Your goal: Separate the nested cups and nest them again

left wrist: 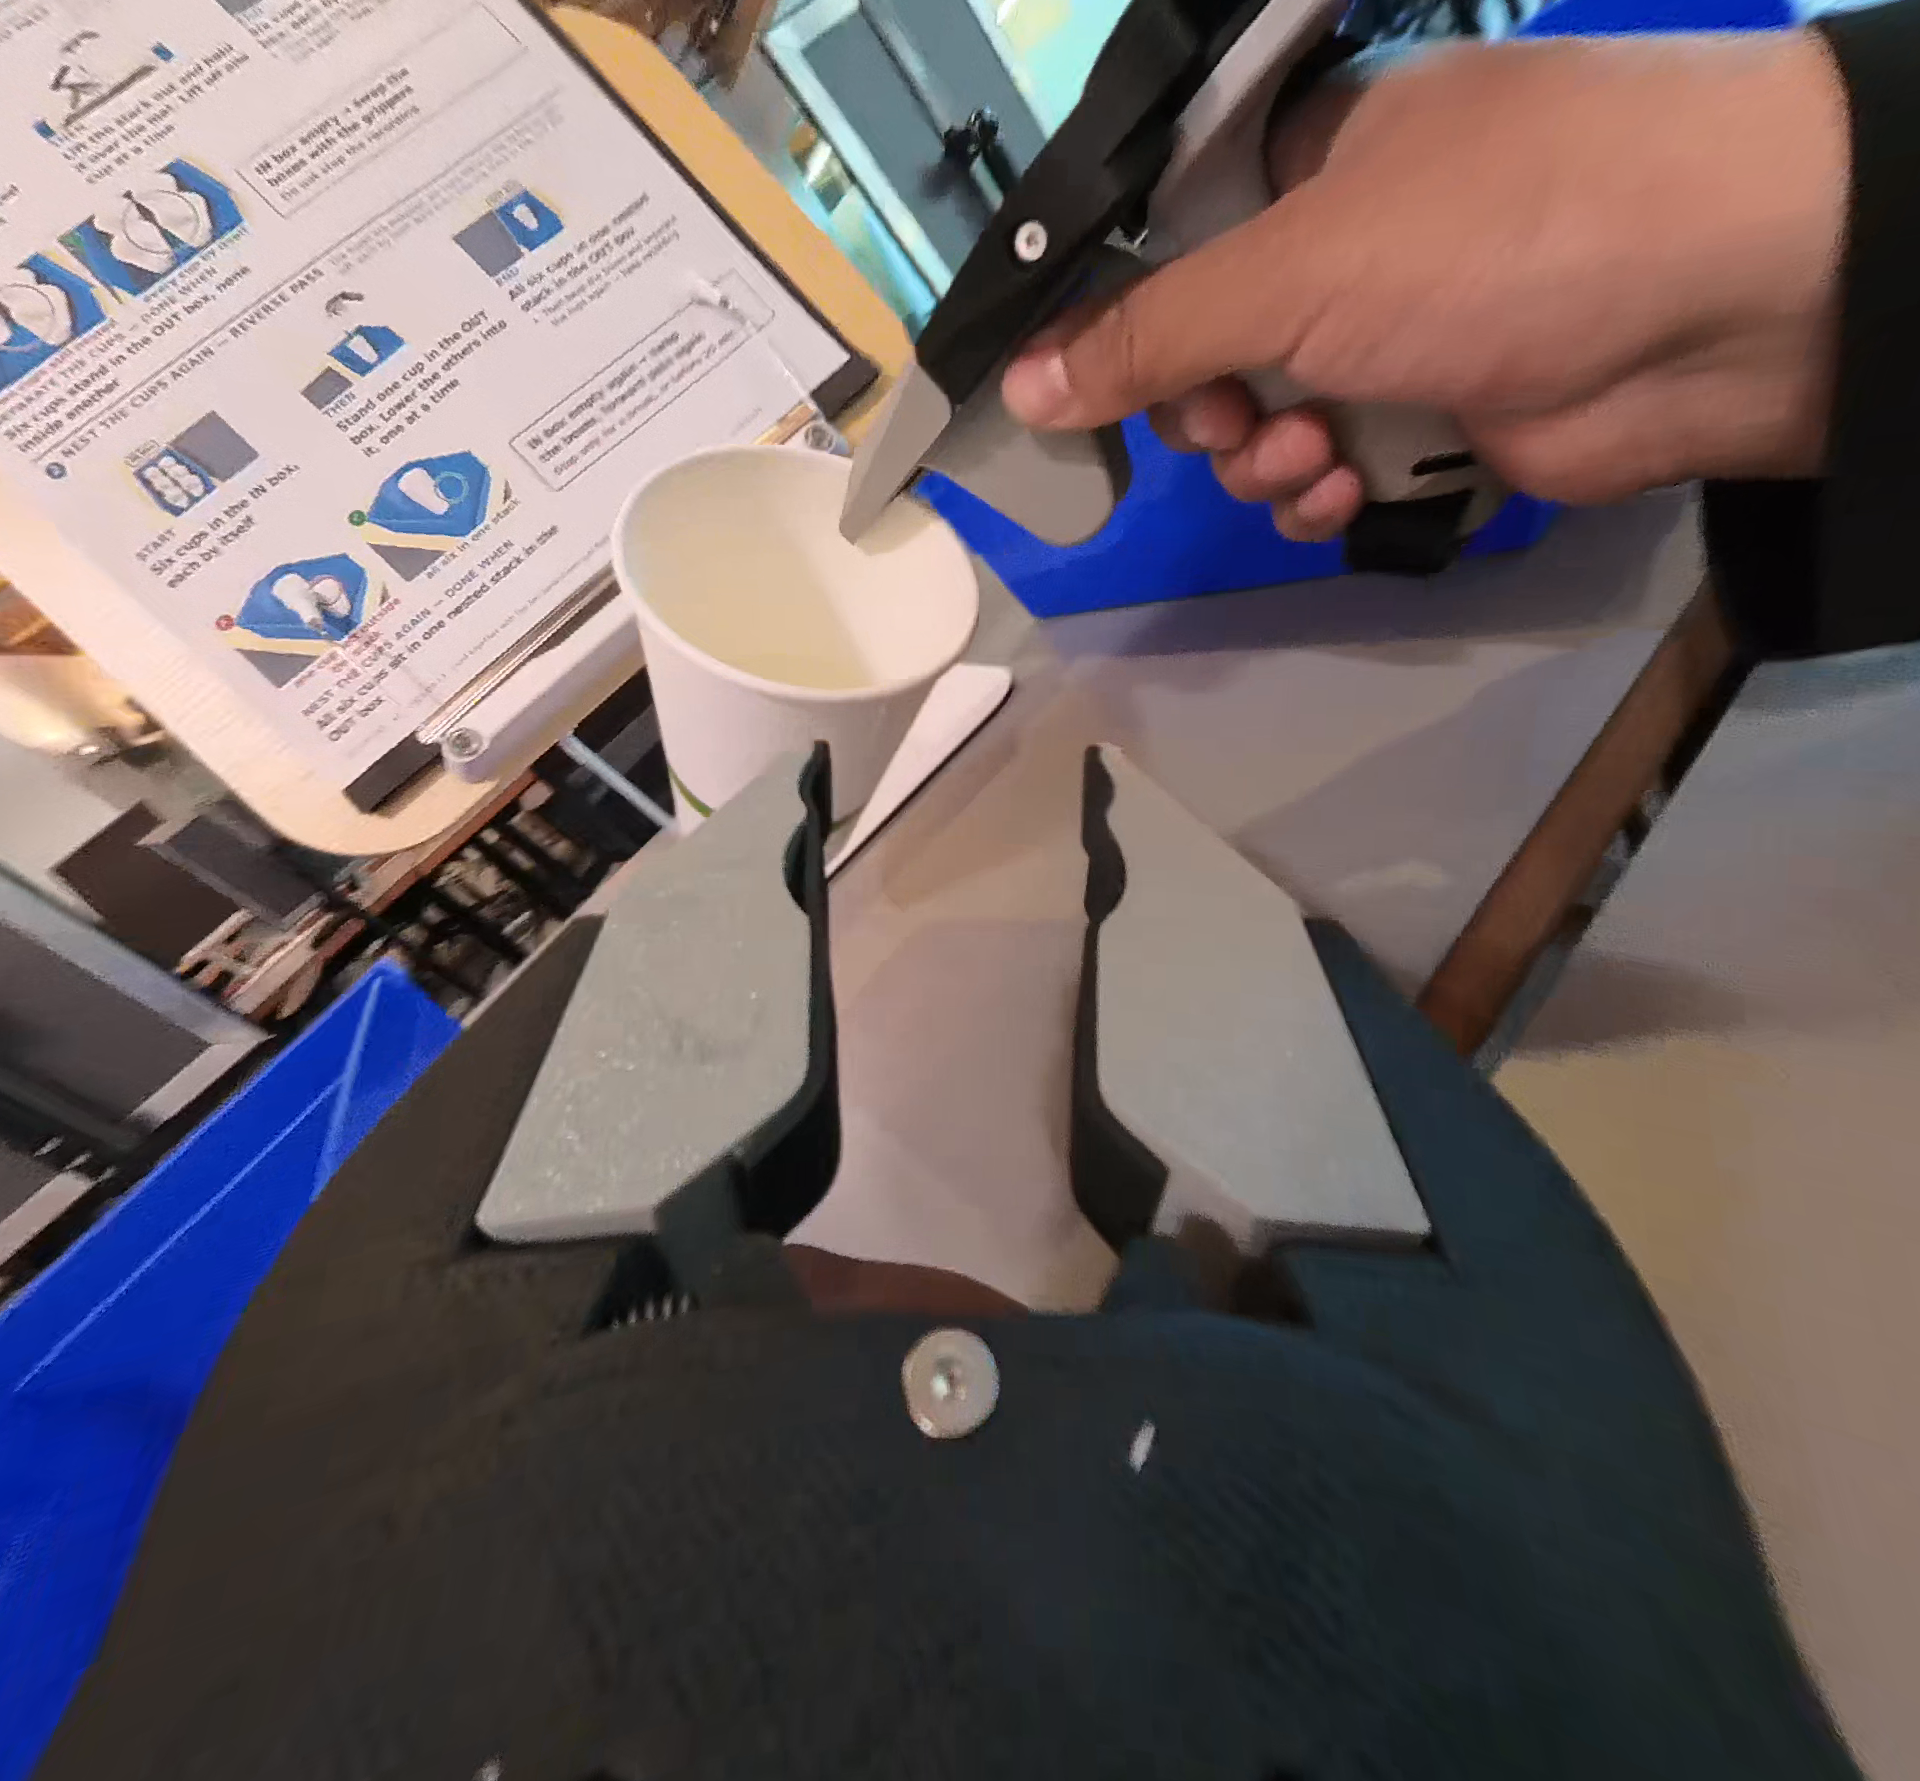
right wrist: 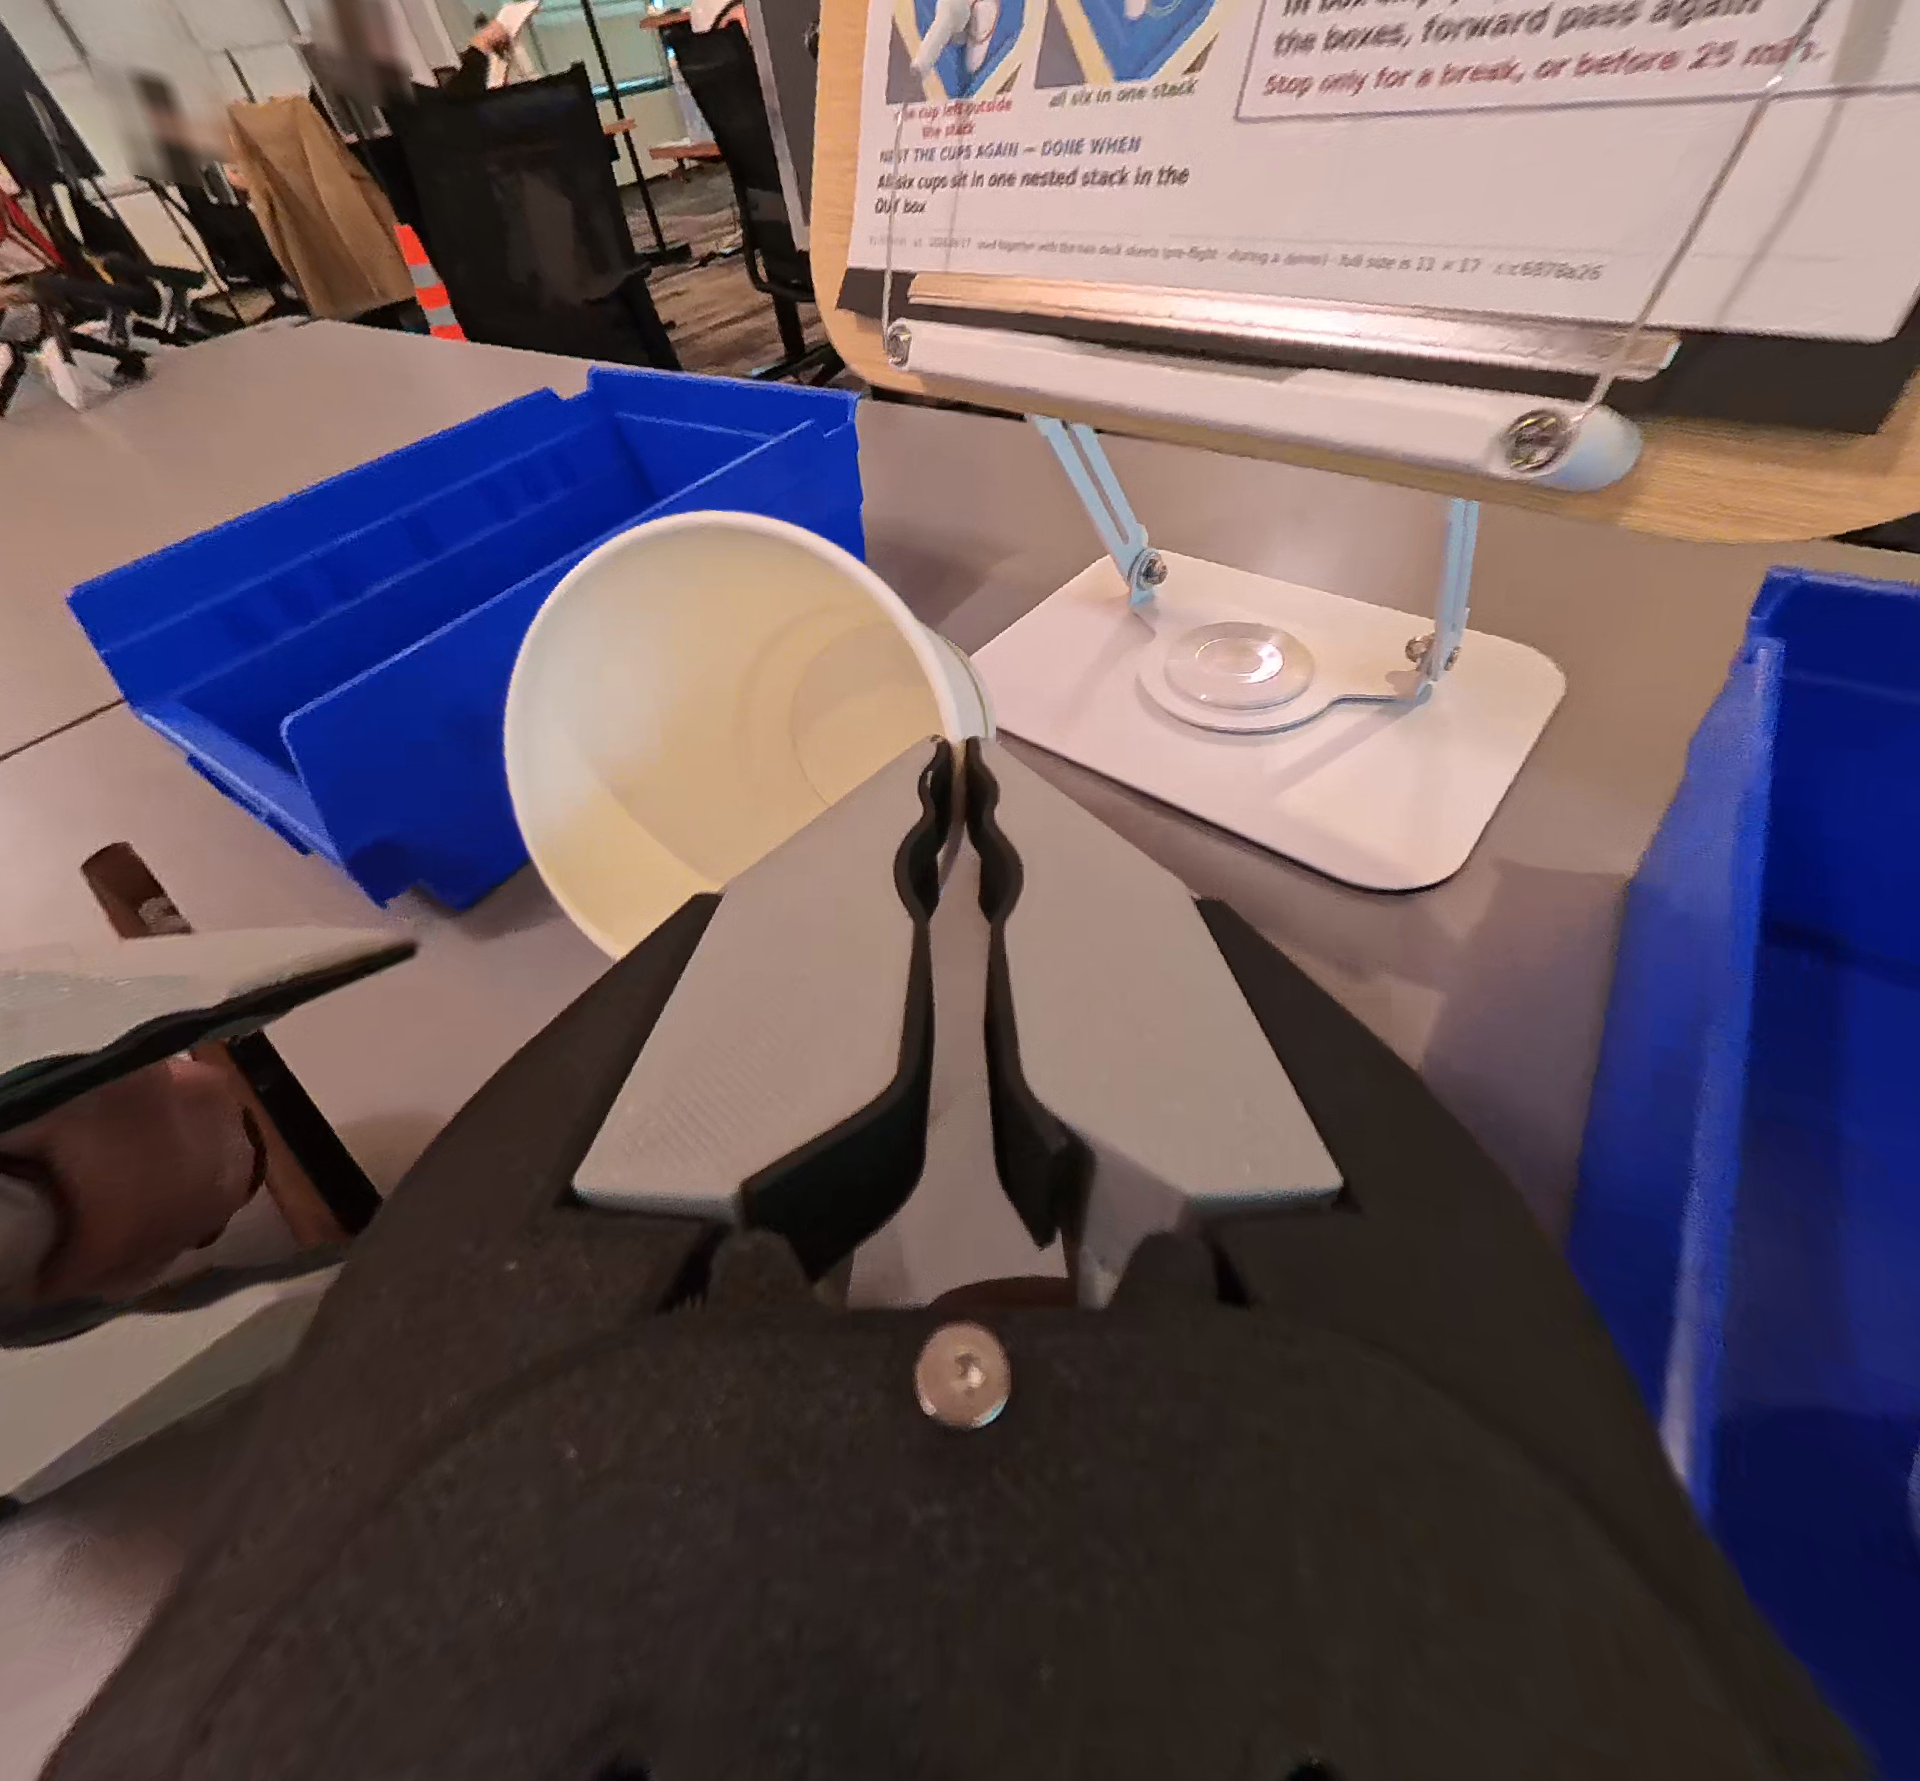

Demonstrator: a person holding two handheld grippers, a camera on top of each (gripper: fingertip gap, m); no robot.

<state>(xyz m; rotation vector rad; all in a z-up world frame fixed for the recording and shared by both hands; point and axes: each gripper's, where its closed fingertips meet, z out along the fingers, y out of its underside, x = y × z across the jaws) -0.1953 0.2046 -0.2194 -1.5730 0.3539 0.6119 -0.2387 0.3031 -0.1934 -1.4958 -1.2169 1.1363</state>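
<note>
A white paper cup (right wrist: pixel 707 734) hangs from my right gripper (right wrist: pixel 956 749), which is shut on the cup's rim and holds it above the grey table. In the left wrist view the same cup (left wrist: pixel 769 609) shows upright with the right gripper (left wrist: pixel 883 516) pinching its far rim, held by a hand (left wrist: pixel 1507 277). My left gripper (left wrist: pixel 951 775) is open and empty, just in front of the cup and a little below its rim. The cup's inside looks empty. No other cups show.
A blue bin (right wrist: pixel 436 630) lies on the table to the left behind the cup, and another blue bin (right wrist: pixel 1787 1056) stands at the right. An instruction sheet on a white stand (right wrist: pixel 1278 692) rises behind. The table edge (left wrist: pixel 1558 848) runs at the right. The grippers' ends are close to 11 cm from one another.
</note>
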